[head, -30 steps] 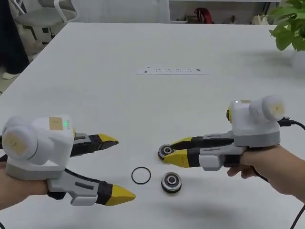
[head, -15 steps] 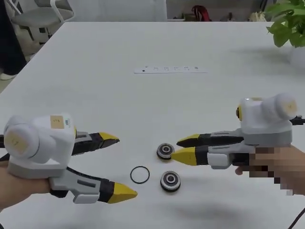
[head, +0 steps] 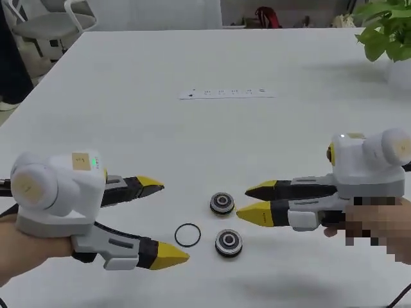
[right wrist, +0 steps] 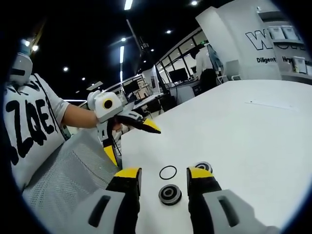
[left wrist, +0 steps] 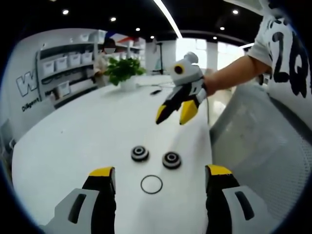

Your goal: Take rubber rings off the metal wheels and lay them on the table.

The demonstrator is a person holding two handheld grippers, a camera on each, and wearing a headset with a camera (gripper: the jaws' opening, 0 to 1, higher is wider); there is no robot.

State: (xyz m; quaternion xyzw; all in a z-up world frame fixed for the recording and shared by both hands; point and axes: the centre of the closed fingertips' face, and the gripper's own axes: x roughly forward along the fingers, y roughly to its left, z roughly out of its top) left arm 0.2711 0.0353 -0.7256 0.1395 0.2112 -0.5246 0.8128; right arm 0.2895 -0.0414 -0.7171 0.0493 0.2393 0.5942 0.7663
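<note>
Two small metal wheels sit on the white table (head: pixel 212 141), the far wheel (head: pixel 222 203) and the near wheel (head: pixel 229 241), both with dark rims. A loose black rubber ring (head: pixel 188 235) lies flat just left of them. My left gripper (head: pixel 166 221) is open wide, its tips left of the ring and holding nothing. My right gripper (head: pixel 249 202) is open with an empty gap, its tips a little right of the far wheel and not touching it. The left gripper view has both wheels (left wrist: pixel 140 153) (left wrist: pixel 171 160) and the ring (left wrist: pixel 151 184) ahead of its jaws. The right gripper view has a wheel (right wrist: pixel 170 194) between its jaws.
A white socket strip (head: pixel 226 94) is set into the table's middle. A potted plant (head: pixel 385 32) stands at the far right corner, and an office chair (head: pixel 58 19) is beyond the far left edge. Behind each gripper is the person's torso (left wrist: pixel 287 63).
My right gripper has drawn back to the right, away from the far wheel that its tips were at before. The wheels, the ring and my left gripper have kept their places.
</note>
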